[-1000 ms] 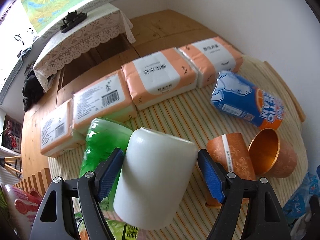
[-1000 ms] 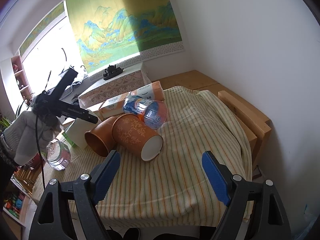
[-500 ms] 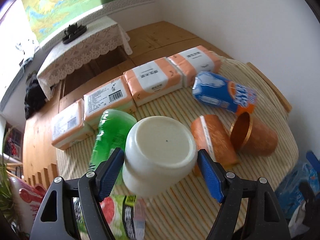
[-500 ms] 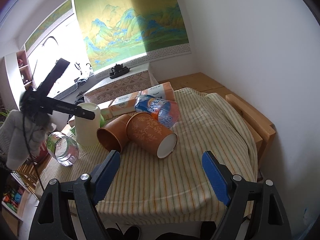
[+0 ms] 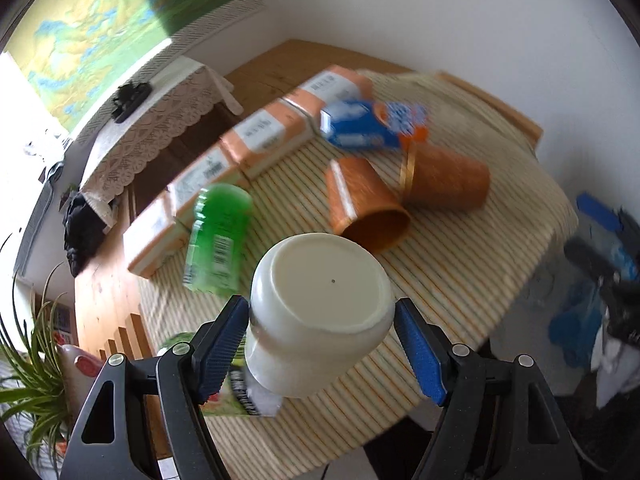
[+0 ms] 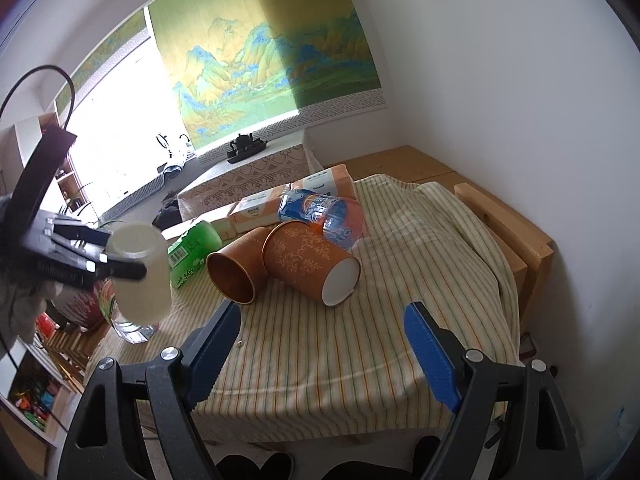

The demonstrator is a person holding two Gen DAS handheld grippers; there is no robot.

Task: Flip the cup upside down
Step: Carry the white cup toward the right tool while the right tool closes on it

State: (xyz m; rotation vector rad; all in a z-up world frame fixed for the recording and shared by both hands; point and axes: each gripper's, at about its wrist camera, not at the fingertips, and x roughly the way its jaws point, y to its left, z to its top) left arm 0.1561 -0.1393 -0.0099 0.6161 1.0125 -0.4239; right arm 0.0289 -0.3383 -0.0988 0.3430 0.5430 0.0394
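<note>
My left gripper (image 5: 320, 344) is shut on a white cup (image 5: 320, 304), held above the striped tablecloth with its flat base facing the camera. In the right wrist view the same white cup (image 6: 138, 276) is at the far left, mouth down, gripped by the left gripper (image 6: 100, 268) above the table's left end. My right gripper (image 6: 320, 352) is open and empty over the table's near edge.
Two orange paper cups (image 6: 308, 258) (image 6: 234, 266) lie on their sides mid-table. A blue bottle (image 6: 320, 216), a green bottle (image 6: 192, 252), tissue packs (image 5: 264, 136) and a glass jar (image 6: 132, 328) lie around them. A wooden bench (image 6: 508, 232) stands at the right.
The left gripper has tipped the white cup from lying sideways to base up and lifted it back from the other objects. The right gripper has stayed open and moved slightly.
</note>
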